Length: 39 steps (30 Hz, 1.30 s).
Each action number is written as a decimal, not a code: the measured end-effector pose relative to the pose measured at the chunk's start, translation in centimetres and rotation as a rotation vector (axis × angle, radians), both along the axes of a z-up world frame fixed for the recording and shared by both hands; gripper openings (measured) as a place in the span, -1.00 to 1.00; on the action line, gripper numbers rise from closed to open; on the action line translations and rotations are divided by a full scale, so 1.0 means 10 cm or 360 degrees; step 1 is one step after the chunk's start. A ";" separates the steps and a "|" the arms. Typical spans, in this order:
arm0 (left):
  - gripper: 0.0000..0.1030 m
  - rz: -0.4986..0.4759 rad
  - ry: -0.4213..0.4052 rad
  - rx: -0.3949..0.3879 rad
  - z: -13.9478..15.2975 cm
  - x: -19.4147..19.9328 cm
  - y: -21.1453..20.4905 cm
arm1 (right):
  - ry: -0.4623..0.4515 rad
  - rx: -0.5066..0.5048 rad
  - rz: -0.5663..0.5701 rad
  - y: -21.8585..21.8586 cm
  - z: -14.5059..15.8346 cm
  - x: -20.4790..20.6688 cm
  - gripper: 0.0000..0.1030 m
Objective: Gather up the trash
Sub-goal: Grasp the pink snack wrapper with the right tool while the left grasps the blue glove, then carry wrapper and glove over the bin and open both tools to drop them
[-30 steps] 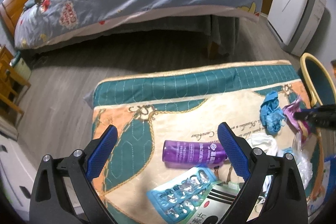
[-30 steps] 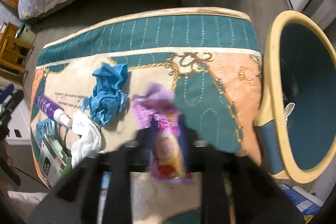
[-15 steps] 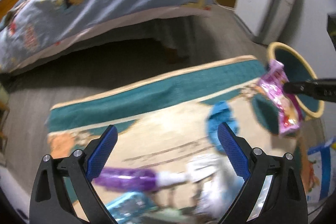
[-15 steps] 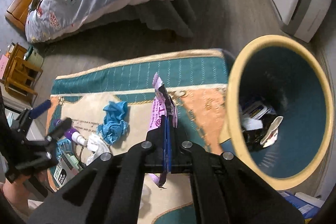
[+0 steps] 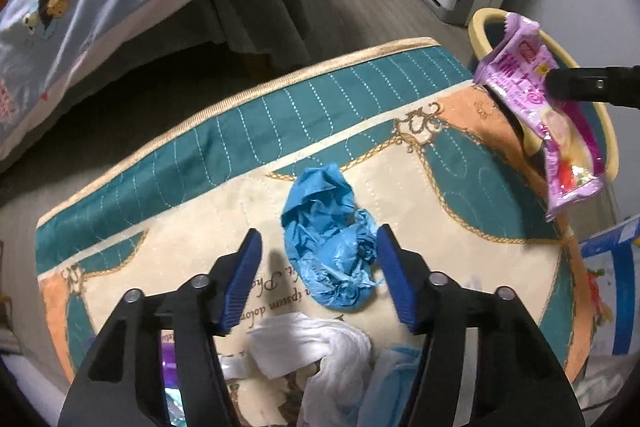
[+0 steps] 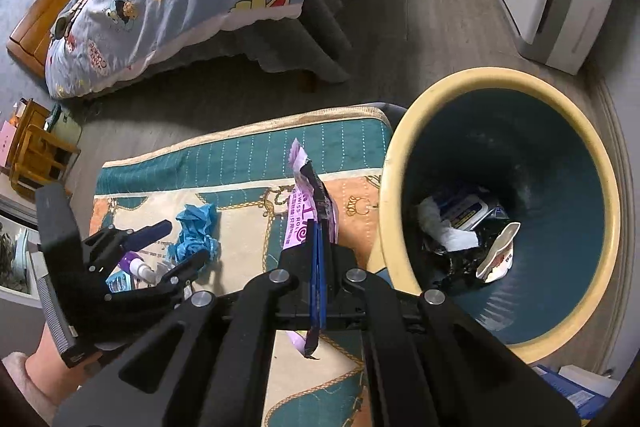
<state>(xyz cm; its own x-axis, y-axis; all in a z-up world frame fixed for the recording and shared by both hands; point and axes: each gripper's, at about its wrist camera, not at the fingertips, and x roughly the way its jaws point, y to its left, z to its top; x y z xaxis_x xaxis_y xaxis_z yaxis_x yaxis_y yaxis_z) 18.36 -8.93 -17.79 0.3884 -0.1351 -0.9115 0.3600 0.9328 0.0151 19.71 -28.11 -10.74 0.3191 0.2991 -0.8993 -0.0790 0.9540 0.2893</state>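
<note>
Fingers of your right gripper (image 6: 318, 259) pinch the purple wrapper (image 6: 306, 215) beside the bin (image 6: 496, 77) — your left gripper (image 5: 320, 267) is closing around the blue glove (image 5: 328, 227), not touching.

A quilted mat (image 5: 256, 131), teal-bordered with cream and orange panels, lies spread on the grey wood floor (image 5: 120, 83). Directly on it lie a crumpled blue glove (image 5: 328, 239), white crumpled plastic (image 5: 320, 351) and a purple bottle (image 6: 134, 263).

Both grippers (image 5: 318, 273) are black frames with blue-padded jaws (silver screw heads at the pivots).
</note>
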 end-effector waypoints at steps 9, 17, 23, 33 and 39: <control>-0.34 -0.0013 -0.0107 -0.0055 0.30 -0.11 -0.04 | -0.0041 -0.0046 0.0025 0.04 0.20 -0.11 -1.00; -0.34 0.0015 -0.0292 -0.0164 0.84 -0.36 -0.03 | -0.0170 -0.0080 0.0016 0.01 0.66 -0.35 -1.00; -0.34 0.0009 -0.0348 -0.0202 1.07 -0.51 0.00 | -0.0275 -0.0065 0.0008 -0.02 0.97 -0.50 -1.00; -0.34 -0.0056 -0.0428 -0.0199 1.27 -0.69 -0.18 | -0.0273 -0.0083 -0.0037 -0.14 0.95 -0.56 -1.00; -0.34 -0.0105 -0.0441 -0.0228 1.29 -0.68 -0.35 | -0.0261 -0.0067 -0.0081 -0.24 0.86 -0.49 -1.00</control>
<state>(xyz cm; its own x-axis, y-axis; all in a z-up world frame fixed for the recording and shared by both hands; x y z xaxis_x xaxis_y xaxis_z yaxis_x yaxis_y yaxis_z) 11.58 -12.42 -4.91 0.6053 -0.2876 -0.7422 0.4202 0.9074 -0.0089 14.80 -30.53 -2.18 0.4766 0.2421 -0.8451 -0.0731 0.9689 0.2363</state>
